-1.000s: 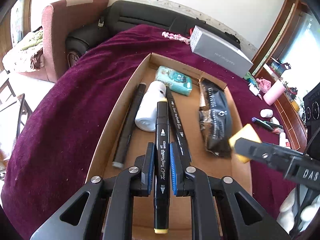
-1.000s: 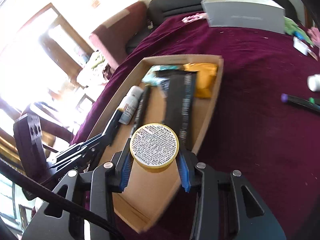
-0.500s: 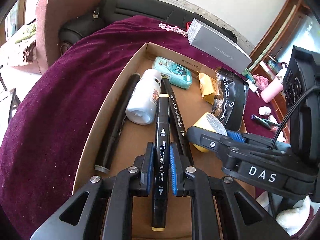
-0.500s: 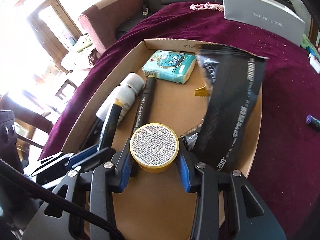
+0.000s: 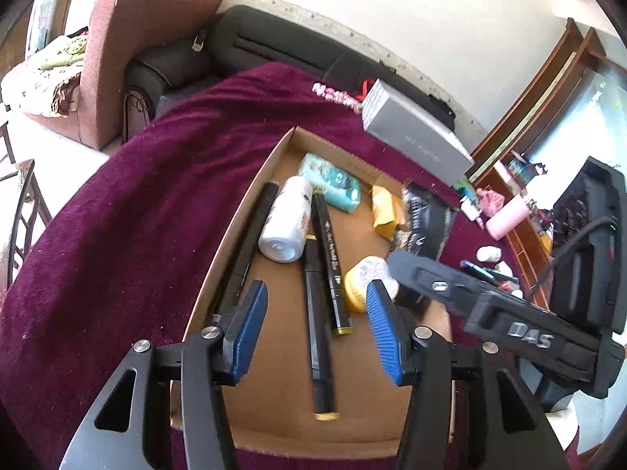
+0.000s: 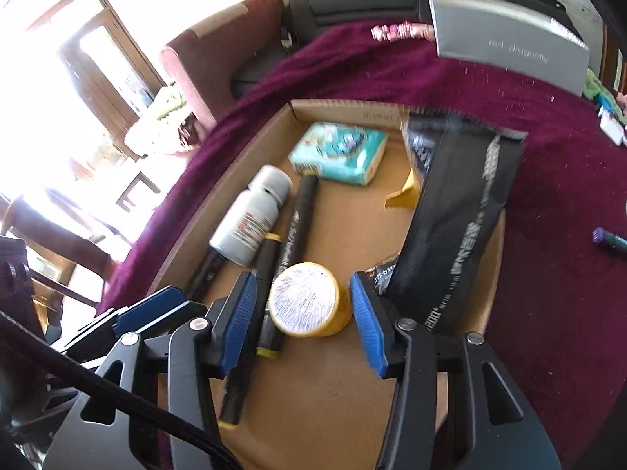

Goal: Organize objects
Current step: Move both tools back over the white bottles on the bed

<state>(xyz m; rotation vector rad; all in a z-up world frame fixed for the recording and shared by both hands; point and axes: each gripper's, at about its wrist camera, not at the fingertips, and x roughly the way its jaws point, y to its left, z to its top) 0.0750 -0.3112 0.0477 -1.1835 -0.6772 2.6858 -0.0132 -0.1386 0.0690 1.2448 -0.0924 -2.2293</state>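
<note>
both grippers sit over the near end of the cardboard tray (image 5: pixel 235 235), which rests on a maroon cloth (image 5: pixel 137 215), and each has just been opening its jaws to let go of what it carried. the left gripper (image 5: pixel 317 329) now stands with its blue pads clear of the black art marker (image 5: pixel 319 333), which lies flat on the tray floor between them, parallel to a second marker (image 5: pixel 331 258) and a third by the tray's left wall, so the pens line up lengthwise. the right gripper (image 6: pixel 301 309) has its pads spread to either side of the yellow round tin (image 6: pixel 307 305), apparently no longer pressing it; the tin sits on the tray floor near the middle, beside the markers and just left of the black foil pouch (image 6: pixel 462 211) along the right wall. a white pill bottle (image 6: pixel 250 215) and a teal tissue pack (image 6: pixel 339 152) fill the far end, leaving the near floor free for new items.
</note>
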